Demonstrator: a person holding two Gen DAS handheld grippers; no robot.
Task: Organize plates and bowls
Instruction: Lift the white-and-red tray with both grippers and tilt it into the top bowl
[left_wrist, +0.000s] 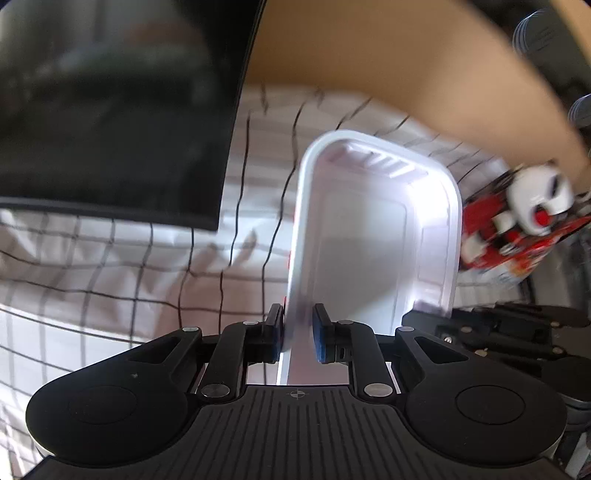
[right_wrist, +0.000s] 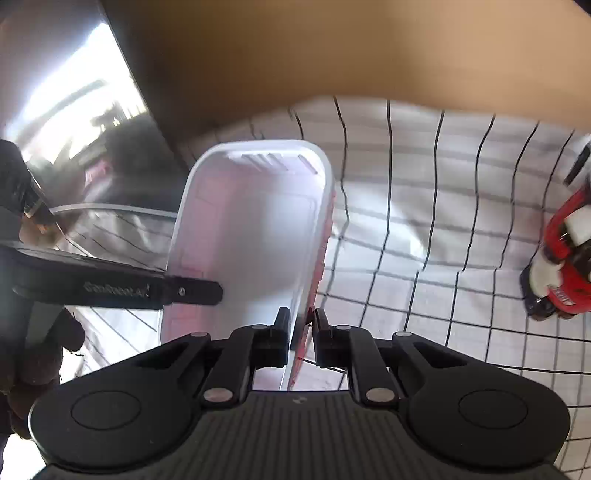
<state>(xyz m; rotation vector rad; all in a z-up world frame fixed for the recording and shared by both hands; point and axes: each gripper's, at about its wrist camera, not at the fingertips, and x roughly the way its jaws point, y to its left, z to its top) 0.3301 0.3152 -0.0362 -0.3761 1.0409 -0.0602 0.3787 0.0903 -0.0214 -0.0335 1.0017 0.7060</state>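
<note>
Left gripper and right gripper, jaws clamped on white tray rims, tilted downward.

We see both fisheye views smeared by motion blur, strongest toward the rims, where the grid lines of the checked cloth bow outward. Daylight glares at ten o'clock in the right view off a dark glossy panel. The white tray blooms bright at two o'clock.

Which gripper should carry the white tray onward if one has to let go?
Probably the right gripper: its jaws clamp the white tray rim tightly. The left gripper also grips a rim, seemingly less squarely.
</note>
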